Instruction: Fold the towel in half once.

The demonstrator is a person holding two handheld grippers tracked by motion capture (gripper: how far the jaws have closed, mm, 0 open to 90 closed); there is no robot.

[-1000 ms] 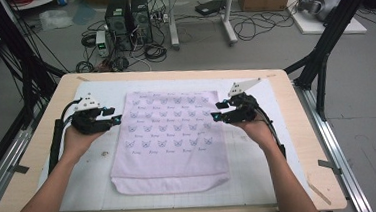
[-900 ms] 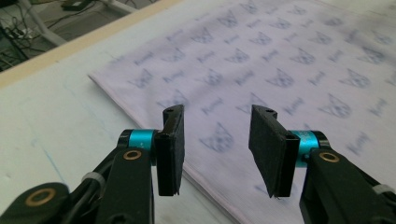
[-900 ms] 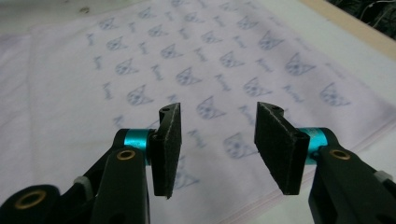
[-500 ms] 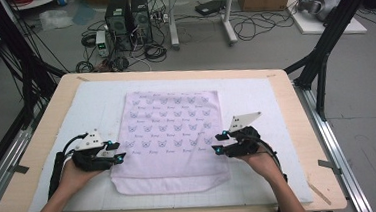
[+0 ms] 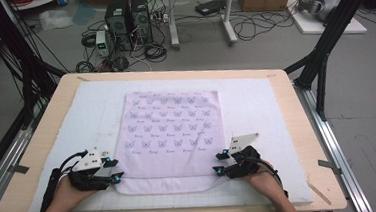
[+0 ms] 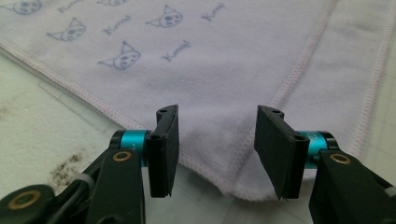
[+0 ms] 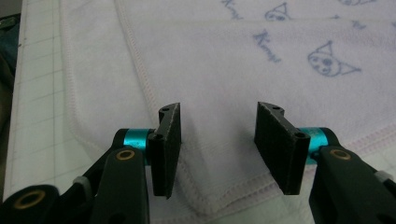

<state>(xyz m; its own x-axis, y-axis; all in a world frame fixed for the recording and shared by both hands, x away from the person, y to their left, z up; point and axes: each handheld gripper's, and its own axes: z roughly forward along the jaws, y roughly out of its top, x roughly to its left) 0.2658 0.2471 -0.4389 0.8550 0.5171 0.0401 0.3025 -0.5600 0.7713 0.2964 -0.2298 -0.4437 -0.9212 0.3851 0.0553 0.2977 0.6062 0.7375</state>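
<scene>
reaching for the near corners of the lilac towel [image 5: 170,137], we have both tongs low at the counter's [image 5: 307,122] near edge. the towel, printed with small cat faces, lies flat on the white mat [image 5: 256,106] around the middle of the counter, its near hem doubled over so that a plain strip runs along the front.

the left tongs [image 5: 114,170] sit at the towel's near-left corner. in the left gripper view the jaws stand about half open, having just been opening, and the stitched corner [image 6: 243,189] lies on the mat in the gap between them, with neither pad pressing on it. the right tongs [image 5: 220,163] sit at the near-right corner; their jaws too have just been opening and stand about half open, the hemmed corner [image 7: 205,205] lying below and between them, ungripped.

we judge this to be the approach before the grasp, probably ahead of a fold. next, each pair of tongs needs to go a little farther in so one pad slides under the corner, then shut on both layers of the hem at once, evenly, before any lift.
</scene>
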